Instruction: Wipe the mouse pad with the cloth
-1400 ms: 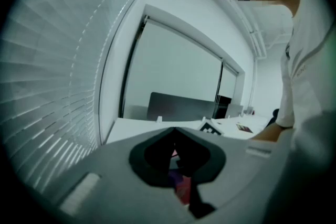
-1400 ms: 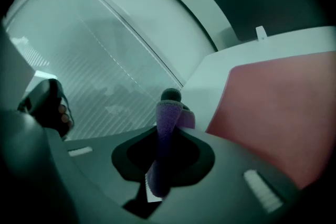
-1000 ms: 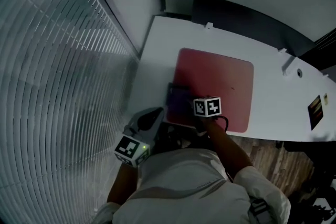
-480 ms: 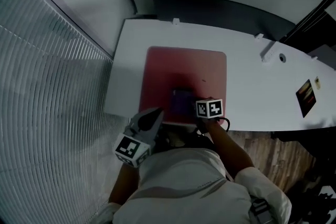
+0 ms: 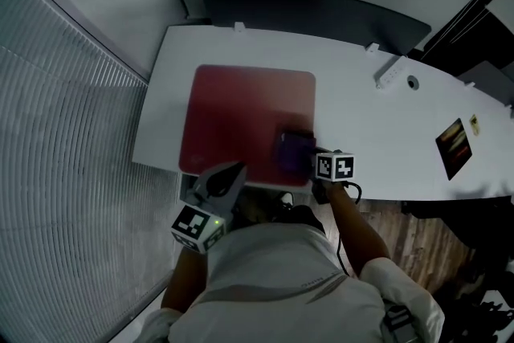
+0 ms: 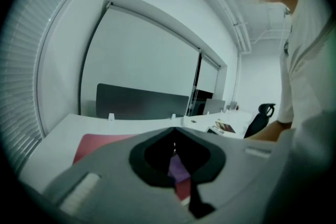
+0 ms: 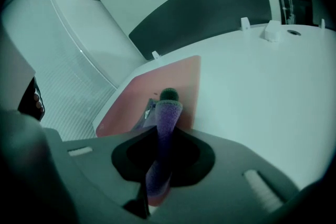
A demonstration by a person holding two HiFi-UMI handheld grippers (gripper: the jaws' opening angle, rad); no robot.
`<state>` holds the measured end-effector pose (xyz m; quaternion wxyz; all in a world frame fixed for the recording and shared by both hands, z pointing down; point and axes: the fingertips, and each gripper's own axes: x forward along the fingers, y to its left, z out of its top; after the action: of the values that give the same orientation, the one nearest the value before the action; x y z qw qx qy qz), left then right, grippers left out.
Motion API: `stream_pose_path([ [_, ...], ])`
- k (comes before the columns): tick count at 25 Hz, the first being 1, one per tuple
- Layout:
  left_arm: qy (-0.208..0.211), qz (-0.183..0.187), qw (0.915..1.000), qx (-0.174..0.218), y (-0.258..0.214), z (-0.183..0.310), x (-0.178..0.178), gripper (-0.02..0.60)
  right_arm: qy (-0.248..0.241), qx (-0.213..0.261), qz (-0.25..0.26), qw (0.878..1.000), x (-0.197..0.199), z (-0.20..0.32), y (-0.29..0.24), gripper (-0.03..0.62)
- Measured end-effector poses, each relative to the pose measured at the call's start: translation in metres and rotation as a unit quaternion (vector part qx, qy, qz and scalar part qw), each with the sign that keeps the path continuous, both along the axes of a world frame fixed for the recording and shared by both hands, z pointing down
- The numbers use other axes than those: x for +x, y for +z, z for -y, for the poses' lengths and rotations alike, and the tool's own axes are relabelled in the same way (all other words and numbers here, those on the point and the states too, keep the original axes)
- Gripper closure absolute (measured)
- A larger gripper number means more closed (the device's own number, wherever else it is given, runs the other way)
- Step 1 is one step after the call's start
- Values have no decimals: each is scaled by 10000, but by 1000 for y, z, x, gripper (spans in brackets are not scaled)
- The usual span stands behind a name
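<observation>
While our right claw [image 7: 158,136] clamps the purple cloth [image 7: 167,113], the mouse pad [image 5: 241,112] corner lies just under its tips. We judge drag could slide the pad. Our left claw [image 6: 174,132], closed on nothing, pins nothing.

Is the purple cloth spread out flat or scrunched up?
Scrunched up. The right gripper pinches the cloth into a narrow upright ridge on the red mouse pad.

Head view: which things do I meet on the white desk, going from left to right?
mouse pad → small white block → round hole → dark card
</observation>
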<state>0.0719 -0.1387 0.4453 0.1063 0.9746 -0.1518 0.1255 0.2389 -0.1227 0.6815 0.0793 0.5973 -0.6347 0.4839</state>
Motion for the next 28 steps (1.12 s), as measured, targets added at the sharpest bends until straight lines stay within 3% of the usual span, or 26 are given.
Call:
stream_pose_path([
  [10, 320, -123, 9994, 44, -8, -16, 16, 581, 956, -212, -304, 9947, 63, -61, -2, 548],
  [15, 215, -248, 9994, 64, -14, 0, -14, 581, 1209, 150, -454, 9915, 56, -57, -48, 548],
  [21, -18, -352, 9994, 6, -16, 27, -85, 581, 967, 878, -205, 9912, -16, 9, -113, 548],
  [28, -667, -370, 9971, -86, -23, 71, -185, 581, -33, 1231, 467, 9913, -167, 99, -149, 548],
])
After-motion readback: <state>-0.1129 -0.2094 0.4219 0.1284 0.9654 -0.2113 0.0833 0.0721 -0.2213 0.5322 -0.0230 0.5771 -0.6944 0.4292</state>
